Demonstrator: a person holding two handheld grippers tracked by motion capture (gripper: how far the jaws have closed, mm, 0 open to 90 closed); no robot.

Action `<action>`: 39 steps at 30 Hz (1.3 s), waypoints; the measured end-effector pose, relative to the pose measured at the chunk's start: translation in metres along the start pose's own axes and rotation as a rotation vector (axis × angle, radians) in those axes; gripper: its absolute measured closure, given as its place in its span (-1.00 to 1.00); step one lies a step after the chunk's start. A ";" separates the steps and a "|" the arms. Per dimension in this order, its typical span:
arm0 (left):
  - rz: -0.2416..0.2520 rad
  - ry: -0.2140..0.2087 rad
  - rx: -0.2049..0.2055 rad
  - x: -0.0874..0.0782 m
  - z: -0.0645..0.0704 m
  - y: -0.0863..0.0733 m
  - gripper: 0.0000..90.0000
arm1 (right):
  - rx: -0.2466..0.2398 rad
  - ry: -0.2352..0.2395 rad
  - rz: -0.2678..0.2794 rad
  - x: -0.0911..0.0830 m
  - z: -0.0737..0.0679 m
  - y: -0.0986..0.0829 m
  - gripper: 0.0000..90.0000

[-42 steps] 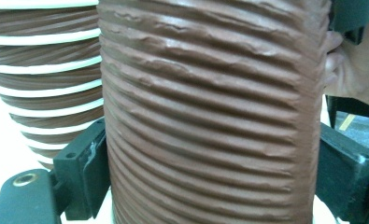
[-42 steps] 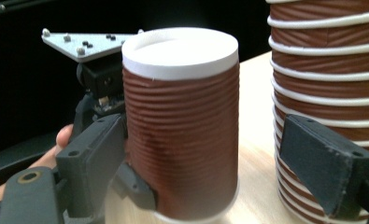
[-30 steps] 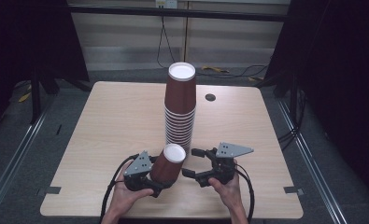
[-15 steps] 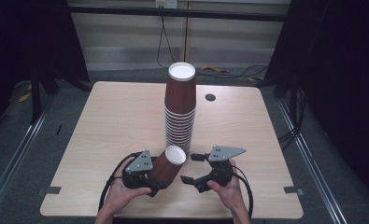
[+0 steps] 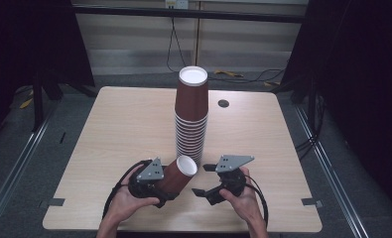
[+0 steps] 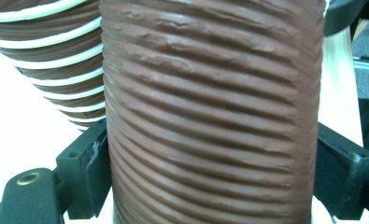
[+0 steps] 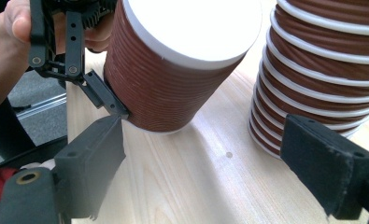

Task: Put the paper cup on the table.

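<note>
Left gripper clamps the light, easily crushed ribbed cup mid-wall; right gripper is open beside it.

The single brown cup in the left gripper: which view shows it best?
The right gripper view: the cup shows its white end, ribbed wall and the left gripper's fingers on it. The high view shows it small and tilted; the left gripper view, ribbed wall close up.

No lettering, label or number can be read; the ribbed cup looks plain, as far as visible.
</note>
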State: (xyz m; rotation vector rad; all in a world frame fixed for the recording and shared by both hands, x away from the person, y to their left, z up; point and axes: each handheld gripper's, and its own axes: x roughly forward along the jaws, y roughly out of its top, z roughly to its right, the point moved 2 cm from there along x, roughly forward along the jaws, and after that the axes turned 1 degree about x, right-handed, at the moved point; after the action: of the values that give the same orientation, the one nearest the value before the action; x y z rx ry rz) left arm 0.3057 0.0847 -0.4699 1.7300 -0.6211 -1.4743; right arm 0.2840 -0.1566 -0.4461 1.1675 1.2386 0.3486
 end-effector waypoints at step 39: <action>-0.304 0.004 0.154 0.010 0.011 0.018 -0.66 | -0.149 0.055 -0.355 0.017 0.000 0.014 -0.61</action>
State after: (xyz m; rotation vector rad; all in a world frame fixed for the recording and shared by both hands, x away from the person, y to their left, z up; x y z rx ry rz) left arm 0.2996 0.0640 -0.4618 2.0163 -0.4959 -1.6638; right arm 0.2950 -0.1374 -0.4437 0.7965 1.4140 0.2034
